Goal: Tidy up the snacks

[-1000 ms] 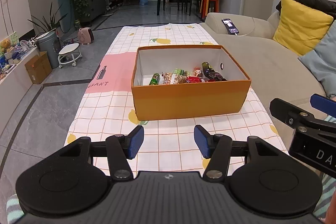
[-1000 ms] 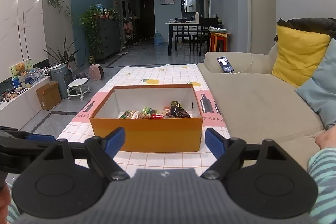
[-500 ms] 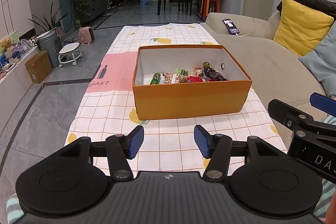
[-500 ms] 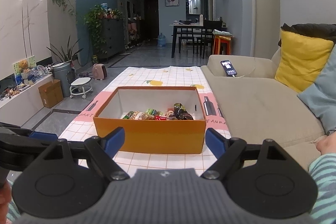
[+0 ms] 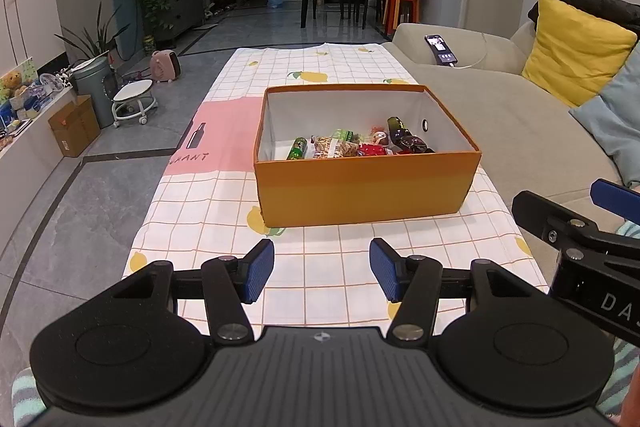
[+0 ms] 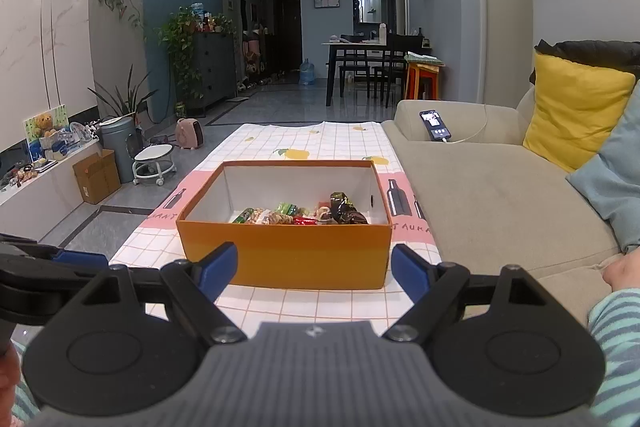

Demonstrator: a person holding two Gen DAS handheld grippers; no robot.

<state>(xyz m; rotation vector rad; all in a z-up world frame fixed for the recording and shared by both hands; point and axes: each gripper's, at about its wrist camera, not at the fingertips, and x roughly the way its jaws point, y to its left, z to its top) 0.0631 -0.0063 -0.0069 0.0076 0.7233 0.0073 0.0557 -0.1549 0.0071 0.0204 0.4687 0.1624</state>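
An orange cardboard box point(image 5: 366, 187) with a white inside stands on the checked tablecloth point(image 5: 320, 267). Several snack packets point(image 5: 352, 147) lie along its near inside wall. The box also shows in the right wrist view point(image 6: 284, 259), with the snacks point(image 6: 304, 215) inside. My left gripper point(image 5: 322, 273) is open and empty, held above the cloth in front of the box. My right gripper point(image 6: 314, 271) is open and empty, also short of the box; it shows at the right edge of the left wrist view point(image 5: 576, 227).
A beige sofa point(image 5: 520, 115) runs along the table's right side with a yellow cushion point(image 5: 576, 51) and a charging phone point(image 5: 440, 50). On the floor at left are a small stool point(image 5: 132, 103), a cardboard carton point(image 5: 74, 125) and a bin point(image 5: 94, 83).
Both grippers have tilted up or drawn back slightly, so the box sits a little lower in both views. Both stay open and empty.
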